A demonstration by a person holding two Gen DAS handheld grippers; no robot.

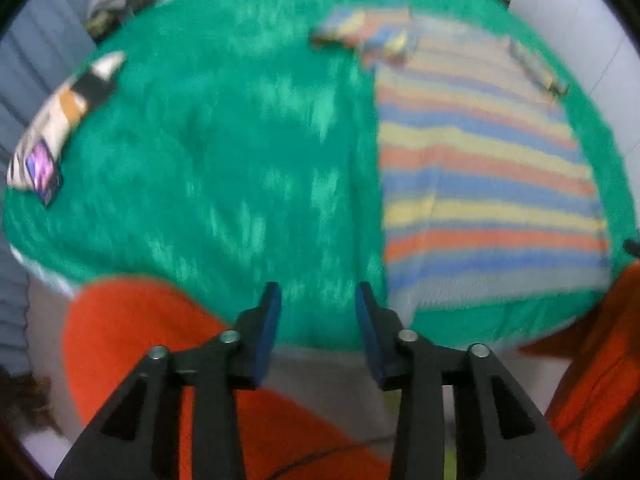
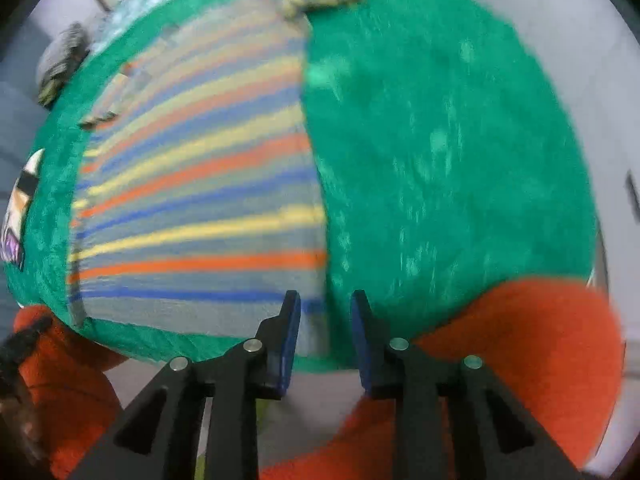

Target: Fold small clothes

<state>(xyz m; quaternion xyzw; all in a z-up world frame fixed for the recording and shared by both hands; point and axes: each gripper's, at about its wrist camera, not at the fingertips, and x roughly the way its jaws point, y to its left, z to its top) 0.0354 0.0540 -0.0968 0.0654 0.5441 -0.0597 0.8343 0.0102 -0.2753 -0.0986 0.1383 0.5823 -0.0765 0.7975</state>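
Black-armed, blue-padded, the left hand-held gripper [image 1: 317,320] hangs with its jaws apart and nothing between them, above the near edge of the green fuzzy blanket [image 1: 224,152]. Likewise the right hand-held gripper [image 2: 325,328] is parted and empty, just over the near hem of the striped knit garment [image 2: 200,184]. That orange, blue, yellow and grey garment lies flat on the blanket, its straight folded edge running away from the camera. A bunched striped sleeve [image 1: 360,28] sits at the garment's far corner. Orange trouser legs [image 1: 132,340] show below the blanket's near edge. For the next fold, I judge both grippers should pinch the near hem at matching corners, lift evenly and lay it over squarely, so the stripes align.
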